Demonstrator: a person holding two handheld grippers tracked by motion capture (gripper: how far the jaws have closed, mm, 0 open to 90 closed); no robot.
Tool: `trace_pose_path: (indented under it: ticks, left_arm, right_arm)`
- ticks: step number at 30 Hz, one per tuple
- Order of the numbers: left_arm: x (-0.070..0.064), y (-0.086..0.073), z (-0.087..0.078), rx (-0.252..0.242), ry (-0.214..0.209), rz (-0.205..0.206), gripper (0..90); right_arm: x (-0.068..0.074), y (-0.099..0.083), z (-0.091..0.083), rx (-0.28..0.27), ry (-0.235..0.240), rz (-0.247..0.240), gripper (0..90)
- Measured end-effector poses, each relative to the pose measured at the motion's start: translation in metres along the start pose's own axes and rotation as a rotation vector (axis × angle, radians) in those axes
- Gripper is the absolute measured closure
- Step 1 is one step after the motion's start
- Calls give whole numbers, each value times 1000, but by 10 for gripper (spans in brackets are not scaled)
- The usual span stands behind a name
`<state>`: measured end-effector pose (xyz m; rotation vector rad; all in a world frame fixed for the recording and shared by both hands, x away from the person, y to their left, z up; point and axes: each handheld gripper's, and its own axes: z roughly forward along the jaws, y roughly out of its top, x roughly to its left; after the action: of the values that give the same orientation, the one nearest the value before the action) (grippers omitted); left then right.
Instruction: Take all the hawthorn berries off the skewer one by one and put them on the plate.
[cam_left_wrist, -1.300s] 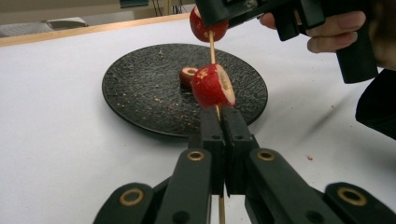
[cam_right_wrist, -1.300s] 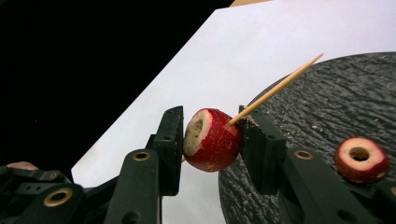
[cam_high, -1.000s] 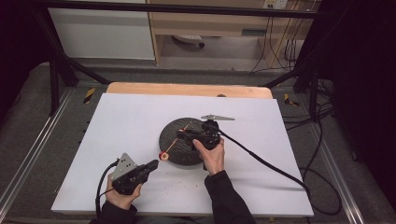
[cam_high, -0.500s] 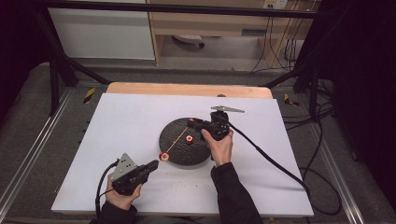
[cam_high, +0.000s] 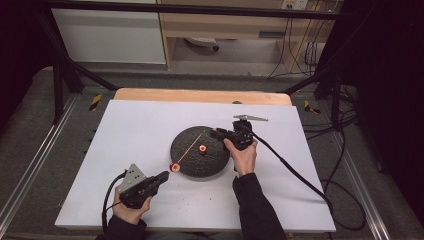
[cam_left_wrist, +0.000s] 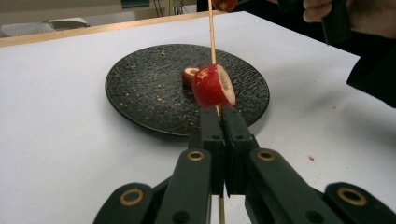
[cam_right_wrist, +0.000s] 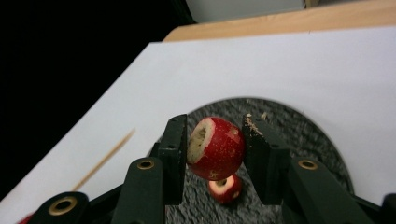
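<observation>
- Right gripper view: a red fruit piece (cam_right_wrist: 215, 148) with a bored core sits between the right gripper (cam_right_wrist: 215, 156)'s jaws, which close in on its sides; it appears lifted above the black plate (cam_right_wrist: 299, 140), where a smaller piece (cam_right_wrist: 224, 188) lies.
- In the left gripper view, the left gripper (cam_left_wrist: 223, 122) has its jaws pressed tight on a wooden skewer (cam_left_wrist: 211, 28), which already carries one threaded piece (cam_left_wrist: 213, 86) just past the jaw tips.
- In the high view the skewer (cam_high: 189, 148) slants up over the plate (cam_high: 187, 165) on the white table (cam_high: 130, 125), its tip toward the right gripper (cam_high: 216, 133).
- Judged step: bringing the second piece to the skewer's tip.
- Next move calls for lining the piece's core hole up with the point and pushing it along the stick while the left grip holds steady; a misaligned push could bend the skewer or split the fruit.
</observation>
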<state>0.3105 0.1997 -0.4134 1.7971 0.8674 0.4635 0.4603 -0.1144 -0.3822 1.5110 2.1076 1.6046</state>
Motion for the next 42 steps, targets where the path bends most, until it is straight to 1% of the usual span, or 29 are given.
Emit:
trace_pose_path:
  ticks: [7,12,20,25,27,30,34,38,42]
  left_arm:
    - [1,-1,1,5,1,0,885]
    - [1,-1,2,8,2,-1,885]
    - [0,-1,3,13,-1,-1,885]
    - [0,-1,3,16,-2,0,885]
    - [0,-1,3,17,-2,0,885]
    - [0,-2,3,18,-2,0,885]
    - [0,-1,3,18,-2,-1,885]
    - [0,-1,3,19,-1,1,885]
    - [1,-2,4,20,1,2,885]
  right_arm:
    - [-4,-27,17,81,2,-4,626]
    - [-7,-42,25,117,0,3,626]
    - [-10,-58,29,163,-17,-15,624]
    - [-10,-61,30,178,-29,-38,616]
    - [-10,-62,31,182,-36,-50,600]
    - [-10,-62,30,186,-37,-57,562]
    - [-7,-58,24,164,-31,-74,486]
    - [-2,-52,13,120,-13,-95,349]
    - [5,-49,3,93,23,-109,216]
